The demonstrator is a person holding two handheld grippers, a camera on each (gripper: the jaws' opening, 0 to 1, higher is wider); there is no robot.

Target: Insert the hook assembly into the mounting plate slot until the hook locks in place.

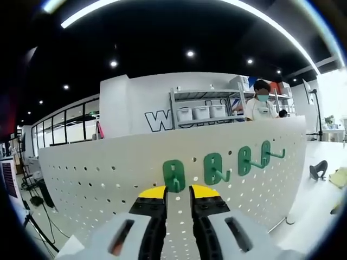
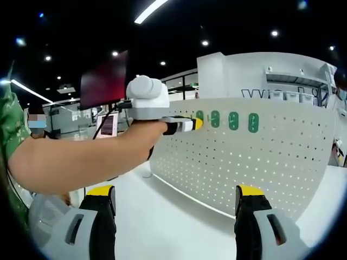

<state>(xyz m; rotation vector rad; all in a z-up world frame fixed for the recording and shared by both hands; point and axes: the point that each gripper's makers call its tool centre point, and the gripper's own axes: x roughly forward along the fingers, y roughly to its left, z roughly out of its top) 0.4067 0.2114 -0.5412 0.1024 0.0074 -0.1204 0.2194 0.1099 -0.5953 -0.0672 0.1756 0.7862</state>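
A white pegboard mounting plate [image 1: 97, 173] stands upright on a table, with a row of green hooks on it. In the left gripper view my left gripper [image 1: 178, 192] has its yellow-tipped jaws drawn close around the lower end of the leftmost green hook [image 1: 174, 174], which lies against the board. The other hooks [image 1: 213, 169] hang to its right. In the right gripper view the left gripper [image 2: 191, 124] reaches to the same hook [image 2: 199, 115] on the plate [image 2: 260, 157], held by a bare arm [image 2: 81, 157]. My right gripper [image 2: 174, 192] hangs wide open and empty, well back from the board.
The white table [image 1: 317, 216] runs along the board's foot, with a black object [image 1: 319, 169] at its right. Behind the board are a shelf with bins [image 1: 203, 111] and a person [image 1: 260, 105]. A dark red screen [image 2: 105, 81] stands to the left.
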